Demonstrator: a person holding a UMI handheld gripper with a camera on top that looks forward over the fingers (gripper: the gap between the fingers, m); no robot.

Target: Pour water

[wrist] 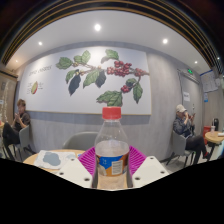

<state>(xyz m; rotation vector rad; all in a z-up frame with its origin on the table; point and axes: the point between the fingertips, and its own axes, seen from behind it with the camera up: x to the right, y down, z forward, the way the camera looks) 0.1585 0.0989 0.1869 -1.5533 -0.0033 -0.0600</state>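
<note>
A clear plastic bottle (112, 148) with a red cap and a pale label stands upright between my fingers. My gripper (112, 172) is shut on the bottle, its magenta pads (90, 160) pressing the bottle's body at both sides. The bottle is raised, with a room behind it. Its lower part is hidden below the fingers. No cup or other vessel shows.
A wooden table (50, 156) lies beyond the fingers at the left. People sit at the left (18, 122) and the right (183, 128). A grey chair (82, 140) stands behind the bottle. The far wall bears a leaf-and-berry mural (100, 75).
</note>
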